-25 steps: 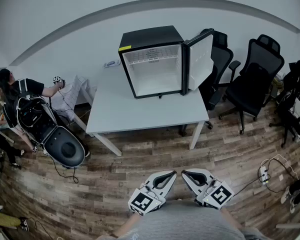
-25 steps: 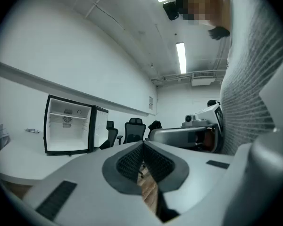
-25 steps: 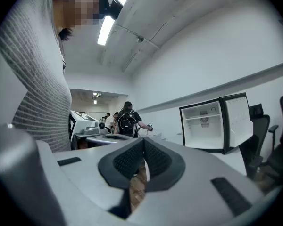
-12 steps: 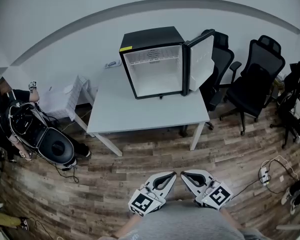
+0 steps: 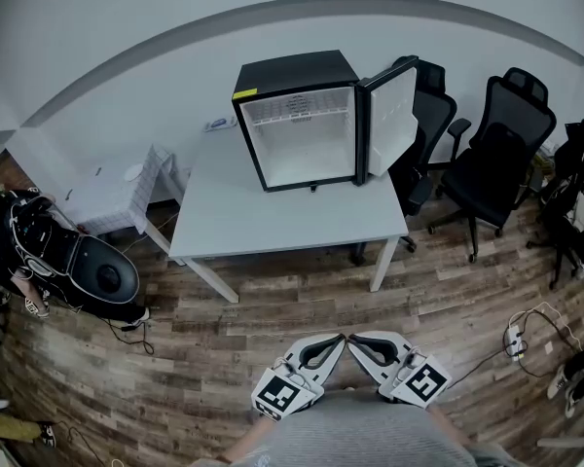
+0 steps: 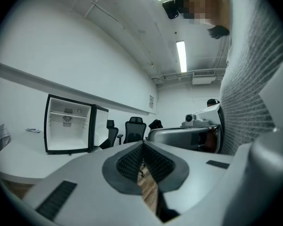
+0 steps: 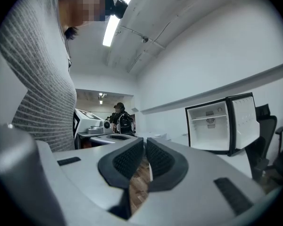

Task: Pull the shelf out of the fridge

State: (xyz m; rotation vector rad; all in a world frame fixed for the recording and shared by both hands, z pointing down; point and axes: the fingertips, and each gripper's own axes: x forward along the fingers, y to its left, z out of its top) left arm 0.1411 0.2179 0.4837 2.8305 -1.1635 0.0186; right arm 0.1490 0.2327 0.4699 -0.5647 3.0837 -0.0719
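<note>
An office: black swivel chairs (image 5: 496, 154) beside a white table (image 5: 282, 224).

Shelf (image 5: 298, 117) high in fridge (image 5: 297, 129): bars too small to count. Small object (image 5: 217, 123) on surface (image 5: 273, 222), left of fridge: can't identify. Dark gear (image 5: 88, 270) at far left, clipped by edge. Chair (image 5: 576, 178) at far right, clipped too. Near edge: hands behind left gripper (image 5: 336, 341) and right gripper (image 5: 356, 340) hidden under grey sweater (image 5: 360, 436).

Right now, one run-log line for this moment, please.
stage: not started | fridge: on table, door open | shelf: inside fridge | left gripper: shut, empty | right gripper: shut, empty
</note>
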